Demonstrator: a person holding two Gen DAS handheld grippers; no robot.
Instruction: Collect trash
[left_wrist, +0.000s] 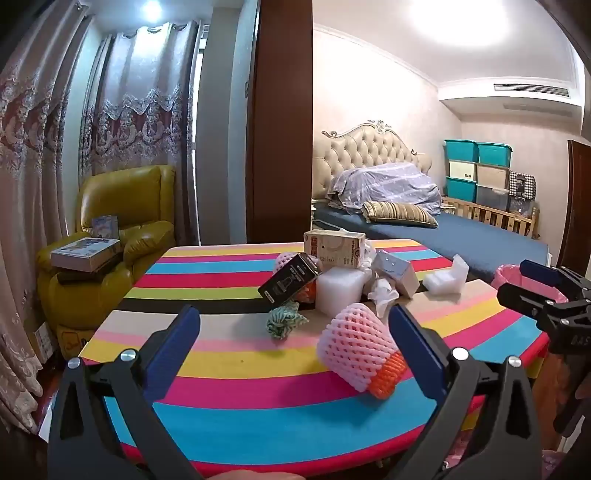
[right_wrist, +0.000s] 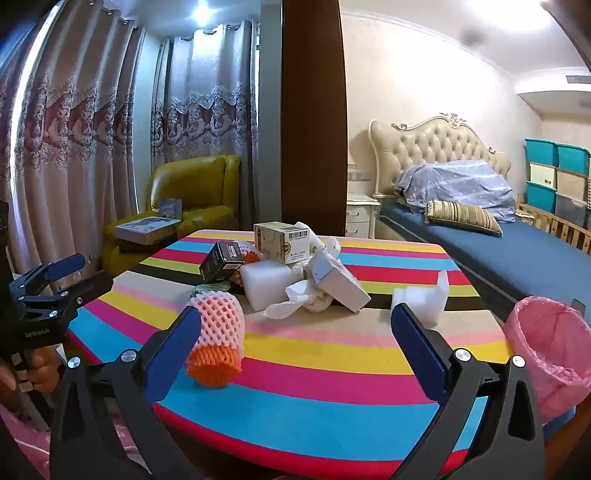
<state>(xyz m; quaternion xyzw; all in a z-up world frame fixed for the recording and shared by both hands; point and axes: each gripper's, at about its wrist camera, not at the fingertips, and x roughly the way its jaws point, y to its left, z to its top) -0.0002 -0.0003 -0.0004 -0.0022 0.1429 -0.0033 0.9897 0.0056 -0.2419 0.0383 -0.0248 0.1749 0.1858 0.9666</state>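
Left gripper (left_wrist: 295, 343) spread wide, empty; right gripper (right_wrist: 295, 343) likewise; pink foam net (left_wrist: 356, 345) lies just beside left's right finger, ahead of the trash pile (left_wrist: 332, 273); advise centring before closing lightly; bin (right_wrist: 550, 343) off table's right edge.

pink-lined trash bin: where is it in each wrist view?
Left wrist: bin at right edge, past the table's far right corner, partly hidden by the right gripper.
Right wrist: bin at lower right, beside the table.
Shared landmark: pink-and-orange foam net.
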